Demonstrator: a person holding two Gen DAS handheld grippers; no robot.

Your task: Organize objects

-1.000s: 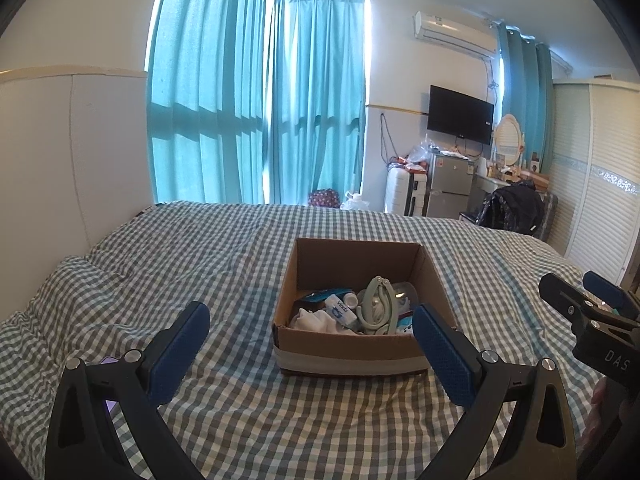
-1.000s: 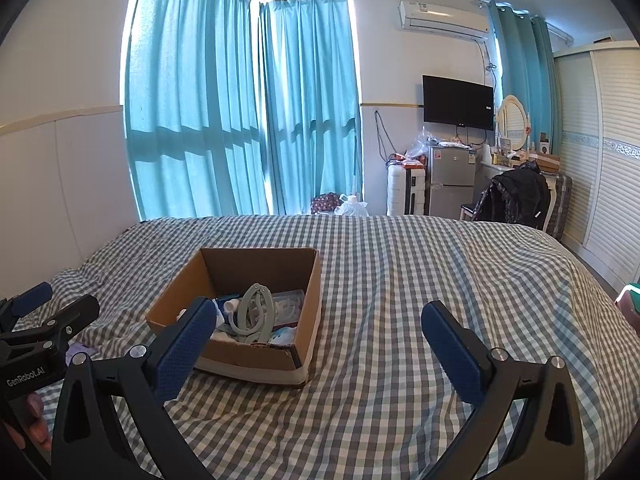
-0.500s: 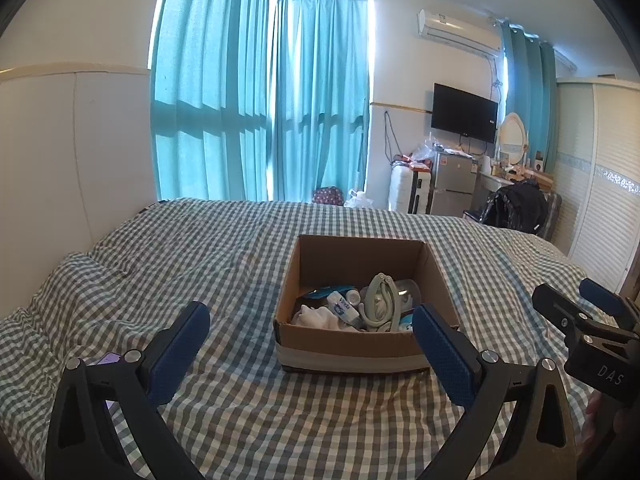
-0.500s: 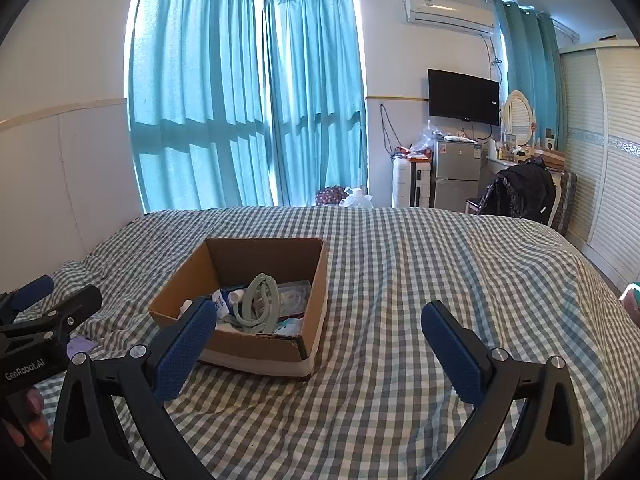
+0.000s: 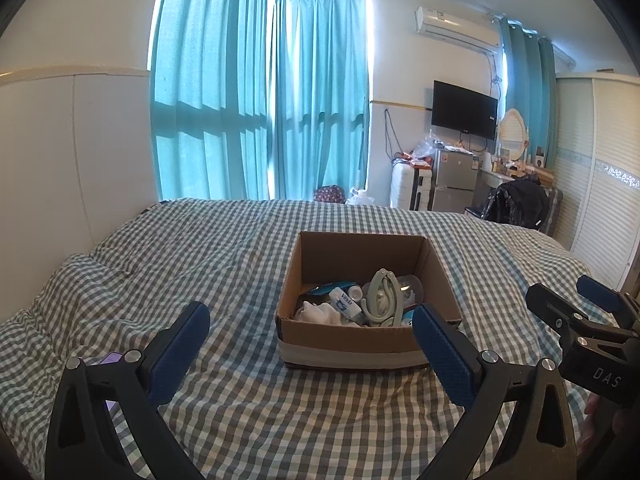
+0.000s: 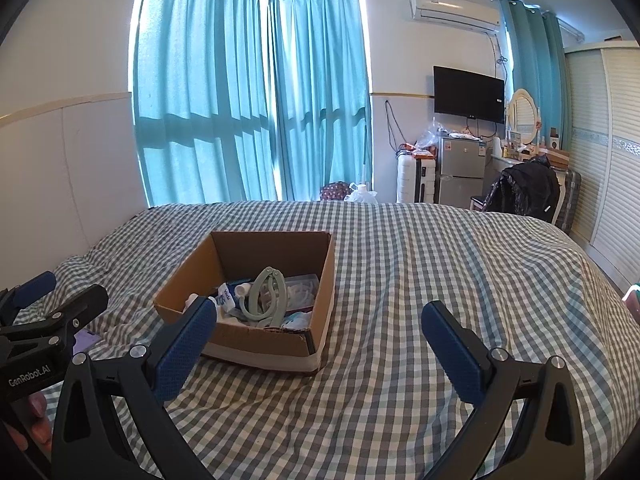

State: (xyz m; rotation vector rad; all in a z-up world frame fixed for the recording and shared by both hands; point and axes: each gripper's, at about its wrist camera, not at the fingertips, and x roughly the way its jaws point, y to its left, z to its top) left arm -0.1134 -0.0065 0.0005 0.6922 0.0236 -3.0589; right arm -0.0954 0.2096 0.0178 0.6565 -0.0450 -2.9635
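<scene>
An open cardboard box [image 5: 352, 340] [image 6: 192, 280] sits on the checked bed. Inside lie a pale green folding hanger [image 5: 382, 296] [image 6: 266, 294], a white tube with blue print [image 5: 346, 302], white cloth [image 5: 320, 314] and other small items. My left gripper [image 5: 312, 344] hovers open just in front of the box, with nothing between its blue pads. My right gripper [image 6: 320, 340] is open too, held to the right of the box over the bedspread. Each gripper appears at the edge of the other's view.
A purple flat object [image 5: 110, 360] [image 6: 86, 338] lies on the bed left of the box. The checked bedspread [image 6: 440, 260] stretches wide to the right. Beyond the bed stand teal curtains [image 5: 260, 112], a small fridge [image 5: 456, 180], a suitcase [image 5: 412, 188] and a wardrobe [image 5: 600, 168].
Both views have tilted down slightly and drawn a little back, so the box sits lower and nearer. Both grippers stay open and empty.
</scene>
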